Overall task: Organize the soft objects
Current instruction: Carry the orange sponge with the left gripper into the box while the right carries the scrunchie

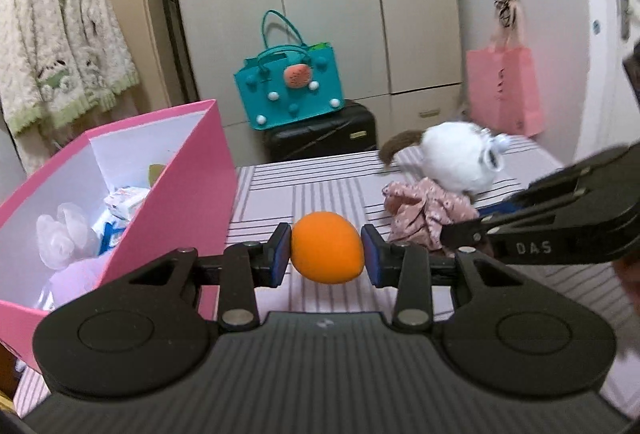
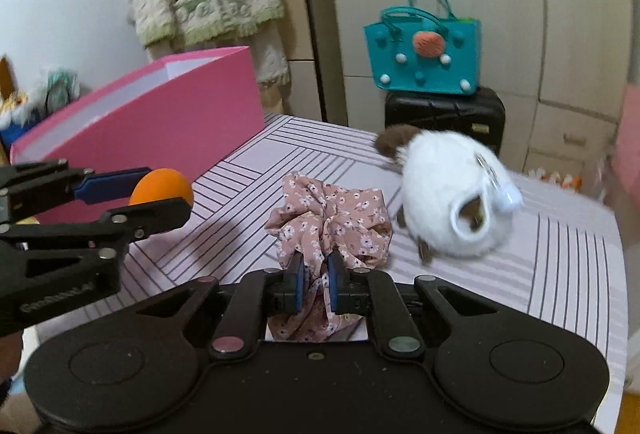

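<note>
left wrist: looking low along its fingers [image 1: 280, 254] across bench [image 1: 320, 190] | right wrist: facing likewise, close | both sharing pink box [image 1: 188, 194], teal bag [image 2: 424, 58]

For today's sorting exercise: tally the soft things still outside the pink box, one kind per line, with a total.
Orange ball, held in the left hand-held gripper: 1
Floral cloth, held in the right hand-held gripper: 1
White plush toy, lying on the striped table: 1
Total: 3

There is one round orange soft ball [image 1: 327, 248], one pink floral fabric scrunchie [image 2: 328, 222], one white fluffy plush toy [image 2: 452, 194], and one open pink cardboard box [image 1: 192, 194].
</note>
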### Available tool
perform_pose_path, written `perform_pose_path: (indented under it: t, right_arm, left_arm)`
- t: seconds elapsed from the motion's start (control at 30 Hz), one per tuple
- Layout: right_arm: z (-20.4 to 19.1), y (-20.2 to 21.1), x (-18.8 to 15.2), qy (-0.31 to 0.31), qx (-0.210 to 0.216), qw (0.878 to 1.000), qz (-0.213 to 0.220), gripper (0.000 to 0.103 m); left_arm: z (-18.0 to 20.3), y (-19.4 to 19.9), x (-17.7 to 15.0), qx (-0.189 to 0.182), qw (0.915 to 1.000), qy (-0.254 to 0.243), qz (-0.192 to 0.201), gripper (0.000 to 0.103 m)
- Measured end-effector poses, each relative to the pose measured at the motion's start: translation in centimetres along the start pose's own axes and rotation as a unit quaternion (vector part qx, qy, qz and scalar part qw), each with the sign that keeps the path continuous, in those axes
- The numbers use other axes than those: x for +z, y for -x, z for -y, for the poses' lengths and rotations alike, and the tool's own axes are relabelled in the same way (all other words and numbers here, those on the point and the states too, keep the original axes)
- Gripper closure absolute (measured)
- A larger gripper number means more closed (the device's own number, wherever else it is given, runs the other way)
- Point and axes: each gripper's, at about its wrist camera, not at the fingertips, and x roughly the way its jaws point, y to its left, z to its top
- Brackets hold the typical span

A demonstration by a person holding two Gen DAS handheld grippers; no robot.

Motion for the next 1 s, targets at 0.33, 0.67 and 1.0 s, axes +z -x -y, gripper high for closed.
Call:
perform_pose_path:
  t: [0.33,0.67,1.0]
  right_arm:
    - [-0.5,3.0,-1.7,-0.082,0.016,0.996,-0.015,0.090]
    - [-1.7,5.9,-3.7,-0.139,0.048,0.989,-0.027,0.089]
    - [-3.9,8.8,-3.6,-0.139,0.066,0.987,-0.035,0.089]
  left_arm:
    - [-1.7,2.3,0.3,-0.045,0.9959,0.050,-0.061,0.066]
    - [-4.1,5.1,-0.6,-0.078,0.9901,0.079,-0.086,0.066]
    - [-5.9,7.9,-1.0,-0.113,0.9861,0.088,-0.085,0.066]
